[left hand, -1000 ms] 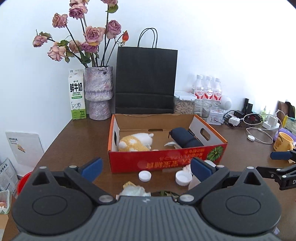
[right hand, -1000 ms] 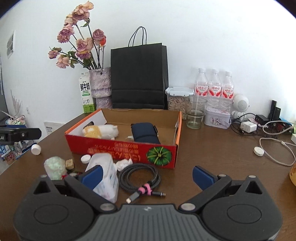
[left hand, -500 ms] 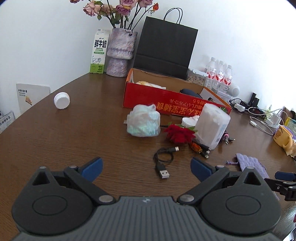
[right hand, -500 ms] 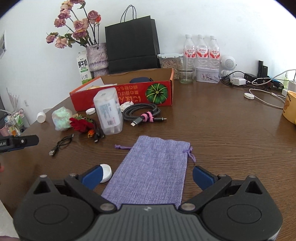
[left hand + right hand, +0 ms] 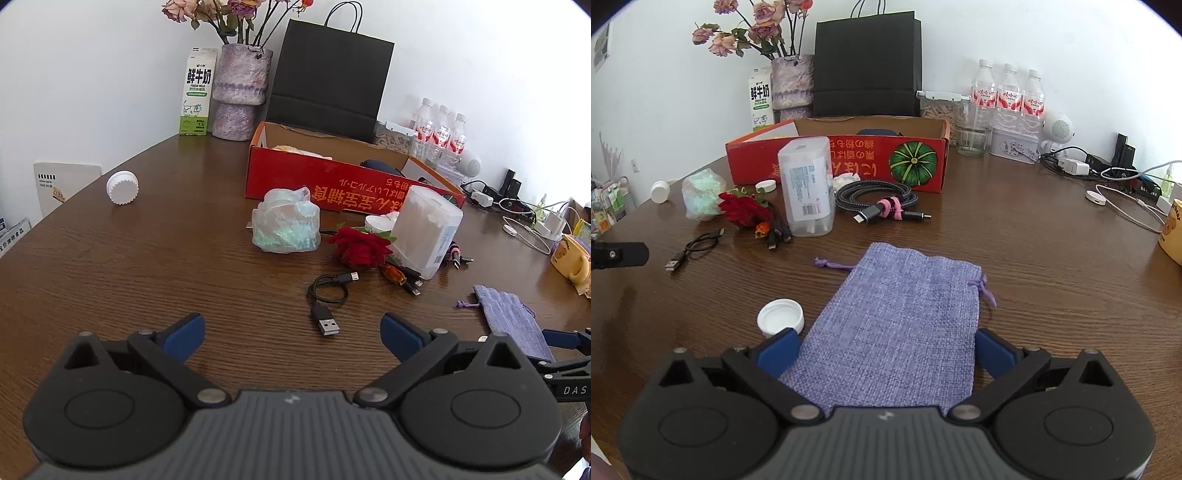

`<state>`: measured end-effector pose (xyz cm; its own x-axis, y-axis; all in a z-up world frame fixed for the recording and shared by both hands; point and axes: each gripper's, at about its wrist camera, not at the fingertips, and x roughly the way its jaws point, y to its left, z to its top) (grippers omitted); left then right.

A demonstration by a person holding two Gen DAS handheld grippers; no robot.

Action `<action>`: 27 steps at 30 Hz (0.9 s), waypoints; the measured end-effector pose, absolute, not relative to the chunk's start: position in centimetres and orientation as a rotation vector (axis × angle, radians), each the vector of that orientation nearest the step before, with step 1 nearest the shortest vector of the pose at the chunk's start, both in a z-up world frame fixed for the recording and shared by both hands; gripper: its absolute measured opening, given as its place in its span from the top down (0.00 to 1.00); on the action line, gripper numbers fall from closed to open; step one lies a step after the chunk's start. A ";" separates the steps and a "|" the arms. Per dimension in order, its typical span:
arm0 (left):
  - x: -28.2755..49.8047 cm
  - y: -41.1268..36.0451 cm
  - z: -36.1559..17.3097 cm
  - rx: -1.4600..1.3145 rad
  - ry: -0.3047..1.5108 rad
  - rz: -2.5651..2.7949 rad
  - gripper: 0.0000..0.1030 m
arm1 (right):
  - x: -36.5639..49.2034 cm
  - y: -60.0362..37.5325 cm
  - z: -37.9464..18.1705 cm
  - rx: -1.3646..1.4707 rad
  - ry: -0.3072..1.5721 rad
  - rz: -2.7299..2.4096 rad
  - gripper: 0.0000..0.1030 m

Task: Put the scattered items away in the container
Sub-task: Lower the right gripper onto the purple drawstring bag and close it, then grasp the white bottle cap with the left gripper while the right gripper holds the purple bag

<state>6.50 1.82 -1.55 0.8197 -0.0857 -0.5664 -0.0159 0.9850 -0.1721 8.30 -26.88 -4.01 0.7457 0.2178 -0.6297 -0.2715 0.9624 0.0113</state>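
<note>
- The right gripper (image 5: 884,347) is wide open, with one blue finger on each side of the purple cloth bag (image 5: 894,317). It is not squeezing yet. It looks lined up this way so it can pinch the bag next.
- A white cap (image 5: 780,317) lies just beside the left finger, so a close could bump it.
- The left gripper (image 5: 291,334) is wide open too and holds nothing. It hangs over bare table (image 5: 129,258), likely waiting its turn.
- Just ahead of it lies a small black USB cable (image 5: 327,301).
- Farther out sit a crinkly plastic bag (image 5: 286,225), a red flower (image 5: 358,245) and a clear tub (image 5: 426,230), close together.
- A white bottle (image 5: 122,186) lies alone, well off to the left.
- The red box (image 5: 332,184) is behind them all. It is where everything should go, and it already holds a few things.
</note>
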 end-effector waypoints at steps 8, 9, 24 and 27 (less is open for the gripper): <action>7.1 -0.7 -1.7 -0.128 0.632 -0.106 0.00 | 8.3 -27.9 -3.6 -0.076 0.654 0.278 0.38; 7.2 -1.2 -1.7 -0.124 0.636 -0.116 0.00 | 8.3 -28.1 -3.5 -0.073 0.650 0.277 0.49; 8.4 -9.5 -1.9 -0.059 0.664 -0.281 0.00 | 8.2 -31.7 -2.9 -0.012 0.596 0.281 0.91; 8.6 -11.0 -2.3 -0.044 0.675 -0.262 0.00 | 8.1 -31.9 -2.7 -0.029 0.583 0.295 0.91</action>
<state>8.56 -10.99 -2.28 0.7490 -0.2536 -0.6121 0.2253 0.9663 -0.1246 8.11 -31.91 -2.70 0.7943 0.2663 -0.5461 -0.2823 0.9577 0.0563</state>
